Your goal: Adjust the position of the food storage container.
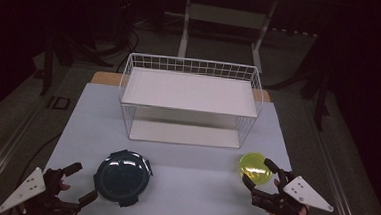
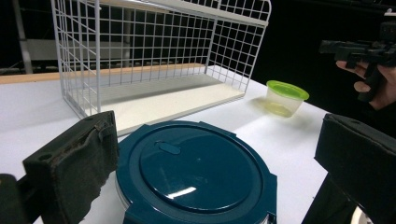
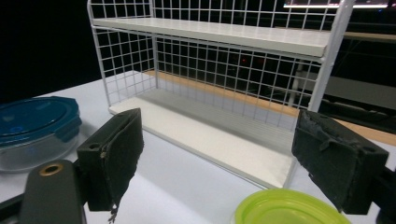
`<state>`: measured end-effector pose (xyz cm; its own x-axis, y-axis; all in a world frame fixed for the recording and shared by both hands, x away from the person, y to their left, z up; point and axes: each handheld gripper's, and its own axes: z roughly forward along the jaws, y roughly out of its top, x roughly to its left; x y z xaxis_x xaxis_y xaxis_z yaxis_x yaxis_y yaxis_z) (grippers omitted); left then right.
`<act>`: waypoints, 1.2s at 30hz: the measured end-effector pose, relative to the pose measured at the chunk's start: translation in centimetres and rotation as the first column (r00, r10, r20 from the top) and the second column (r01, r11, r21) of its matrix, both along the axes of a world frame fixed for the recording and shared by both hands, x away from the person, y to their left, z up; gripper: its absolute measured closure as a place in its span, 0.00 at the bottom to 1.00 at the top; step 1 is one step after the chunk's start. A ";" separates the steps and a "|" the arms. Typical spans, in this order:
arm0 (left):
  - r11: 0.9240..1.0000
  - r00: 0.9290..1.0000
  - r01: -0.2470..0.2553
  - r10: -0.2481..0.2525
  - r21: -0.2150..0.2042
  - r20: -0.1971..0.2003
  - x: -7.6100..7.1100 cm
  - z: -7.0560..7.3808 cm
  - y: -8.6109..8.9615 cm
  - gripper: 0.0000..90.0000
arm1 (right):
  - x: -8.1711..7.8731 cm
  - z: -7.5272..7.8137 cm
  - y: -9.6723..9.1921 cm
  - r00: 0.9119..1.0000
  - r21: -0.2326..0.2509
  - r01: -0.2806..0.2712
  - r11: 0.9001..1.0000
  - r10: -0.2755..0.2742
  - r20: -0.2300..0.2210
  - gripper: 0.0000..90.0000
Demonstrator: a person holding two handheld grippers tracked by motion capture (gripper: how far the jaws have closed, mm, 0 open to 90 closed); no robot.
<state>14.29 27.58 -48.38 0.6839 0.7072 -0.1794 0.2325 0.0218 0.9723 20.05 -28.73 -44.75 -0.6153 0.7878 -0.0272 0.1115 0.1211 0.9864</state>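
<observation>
A white-topped table [image 1: 185, 162] is seen from the high view, with a strip of wooden edge showing along its far side. On the far half of the table stands a white wire-mesh rack with two flat white shelves [image 1: 191, 100], one above the other; both shelves are bare.

Near the front left of the table lies a round, clear-walled container closed with a dark teal clip-on lid [image 1: 122, 177]. It sits flat, and the left gripper [image 1: 79, 183] is held just beside it on its left, jaws spread wide apart and gripping nothing. In the left gripper view the two padded black jaws are seen flanking the teal lid [image 2: 196, 172] on either side, without visible contact.

Near the front right, a small round translucent cup with a lime-green lid [image 1: 254, 167] stands upright on the table, well apart from the teal-lidded container and in front of the rack's right end. The right gripper [image 1: 259, 173] is held at the cup's near side, its jaws likewise parted and empty, one on each side of the cup. In the right gripper view the green lid [image 3: 289, 210] lies low between the two open jaws, with the rack [image 3: 224, 84] behind it.
</observation>
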 end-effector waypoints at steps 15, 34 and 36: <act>1.000 1.000 -0.013 0.013 -0.023 0.003 0.3 1.7 1.3 0.00 | 0.0 0.4 0.2 1.000 -0.001 0.006 1.000 -0.006 -0.018 0.18; 0.985 0.988 -0.040 0.064 0.169 -0.140 1.7 0.2 6.5 0.24 | -0.2 0.7 0.7 1.000 -0.005 -0.018 1.000 0.018 -0.016 0.18; 0.982 0.985 -0.017 0.049 0.189 -0.165 1.8 -0.5 6.6 0.38 | -0.1 0.6 0.7 1.000 -0.007 -0.018 1.000 0.018 -0.022 0.18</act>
<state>16.09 34.14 -48.89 0.6307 0.7608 -0.1530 0.3953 -0.1453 0.9070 19.91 -28.02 -44.10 -0.6302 0.7762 -0.0194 0.1304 0.1305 0.9828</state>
